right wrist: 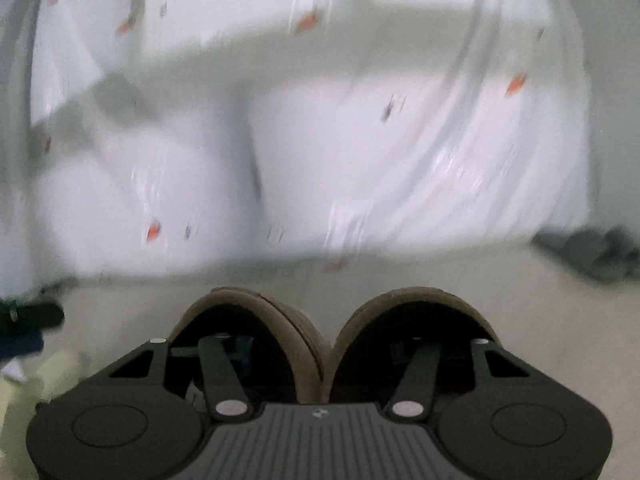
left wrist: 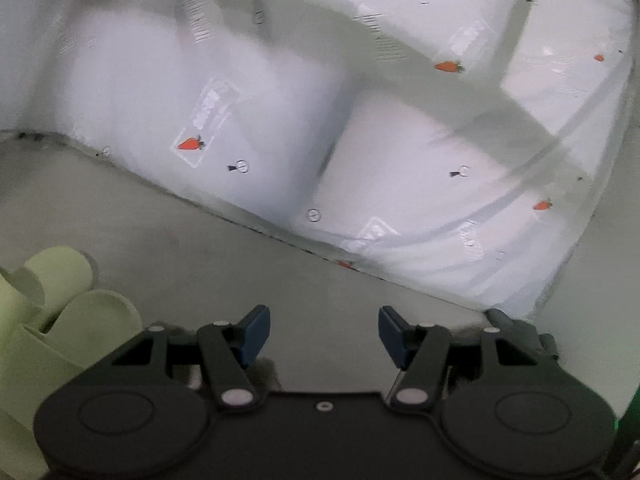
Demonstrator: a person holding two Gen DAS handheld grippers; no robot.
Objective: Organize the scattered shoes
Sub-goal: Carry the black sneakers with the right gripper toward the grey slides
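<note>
Right tongs [right wrist: 324, 356] gripping 2 brown shoes [right wrist: 304, 340], left tongs [left wrist: 324, 334] agape

You can read no words or numbers: the white covers [left wrist: 208, 112] carry only blurred label patches, small orange carrot marks [left wrist: 190, 144] and tiny round symbols [left wrist: 242, 166], all too smeared to make out.

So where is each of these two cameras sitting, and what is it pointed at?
Left wrist: sits on the left gripper, looking along its open blue-tipped fingers across the grey floor at white carrot-printed bags; pale green slippers lie lower left.
Right wrist: sits on the right gripper, facing the same bags, blurred; two brown shoes fill its fingers.
Shared: bags, floor, green slippers. No person's body shows.
</note>
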